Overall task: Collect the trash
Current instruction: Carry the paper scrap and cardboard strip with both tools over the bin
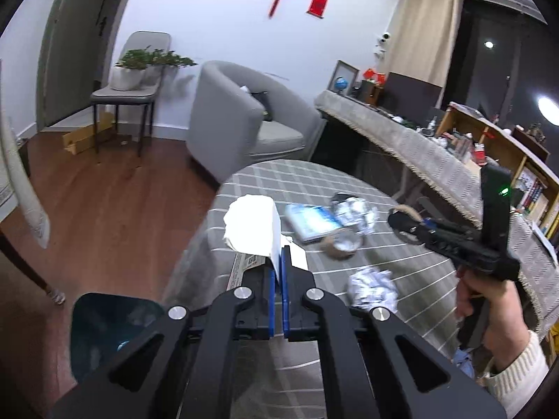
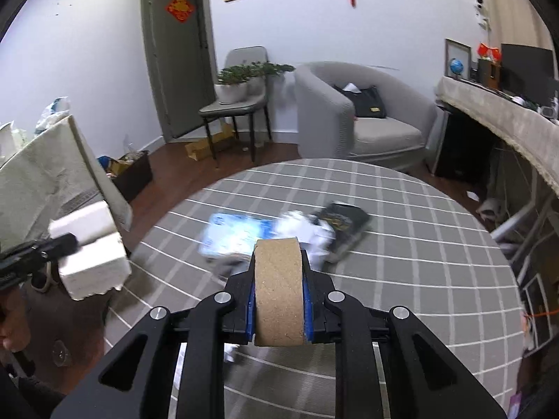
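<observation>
Left tool (image 1: pixel 279 262): closed on a white folded tissue (image 1: pixel 253 223), pinched by its lower edge between the blue pads (image 1: pixel 285 293); the sheet stands up clear of the worktop, seemingly lifted for carrying.
Right tool (image 2: pixel 278 279): clamped across the flat sides of a cardboard tape core (image 2: pixel 277 289), curved face toward the camera; the roll fills the gap, so the jaws stand moderately apart.
Bin (image 1: pixel 104 331): a dark open container low beside the left tool, off the worktop edge; probably where the tissue is going, which would explain the tool's position near that edge.
Worktop (image 2: pixel 419 244): round, covered in a grey checked cloth.
Remaining trash, near: a crumpled white paper ball (image 1: pixel 372 289) just beside the left tool.
Remaining trash, middle: a small round jute-wrapped item (image 1: pixel 344 244), identity unclear; a blue-and-white packet (image 2: pixel 237 234), blurred.
Remaining trash, far: crumpled foil or paper (image 1: pixel 356 214) touching a dark packet (image 2: pixel 344 225).
Task state: both tools loaded; several pieces not yet collected.
Background: grey armchair (image 2: pixel 363 111) and potted plant (image 2: pixel 241 80) on a chair, well apart from the worktop.
</observation>
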